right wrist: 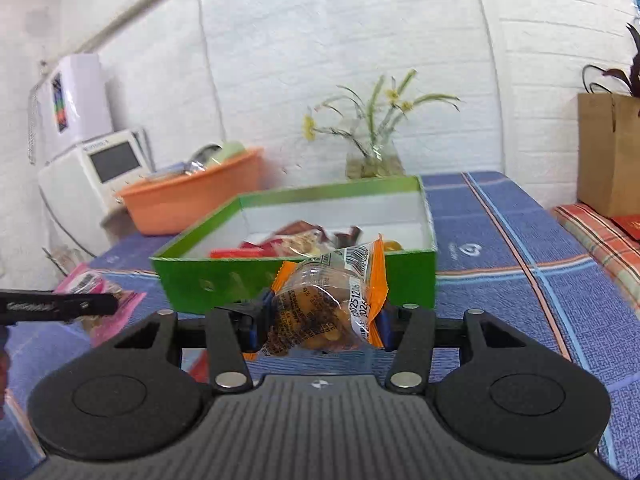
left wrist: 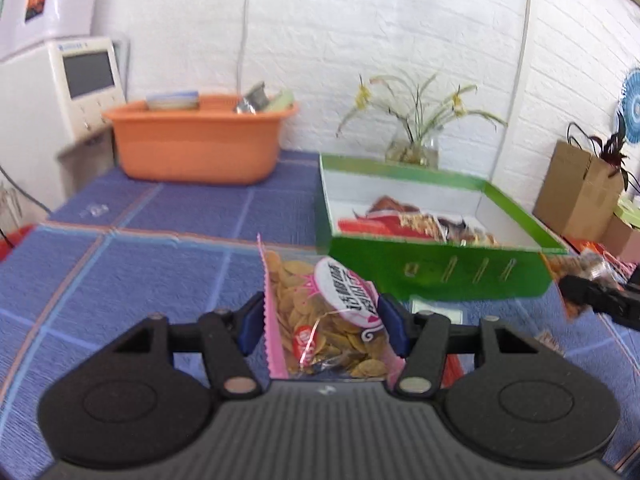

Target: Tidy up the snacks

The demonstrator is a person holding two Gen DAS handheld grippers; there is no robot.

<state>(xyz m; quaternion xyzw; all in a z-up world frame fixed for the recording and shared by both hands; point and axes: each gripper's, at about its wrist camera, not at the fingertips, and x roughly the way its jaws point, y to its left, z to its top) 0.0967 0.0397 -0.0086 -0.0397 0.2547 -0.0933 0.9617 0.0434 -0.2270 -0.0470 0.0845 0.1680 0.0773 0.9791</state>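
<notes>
Our left gripper is closed on a pink bag of chips, and our right gripper is closed on an orange snack bag. Both bags are above the blue cloth. Just behind stands the green box with snack packets inside, and farther back an orange tub.

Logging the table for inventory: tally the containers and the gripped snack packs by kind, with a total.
Green boxes: 1, green box, snacks already inside.
Orange tubs: 1, orange tub.
Gripped snack packs: 2, pink snack bag in the left hand-held gripper, orange snack pack in the right hand-held gripper.
Total: 4.
</notes>
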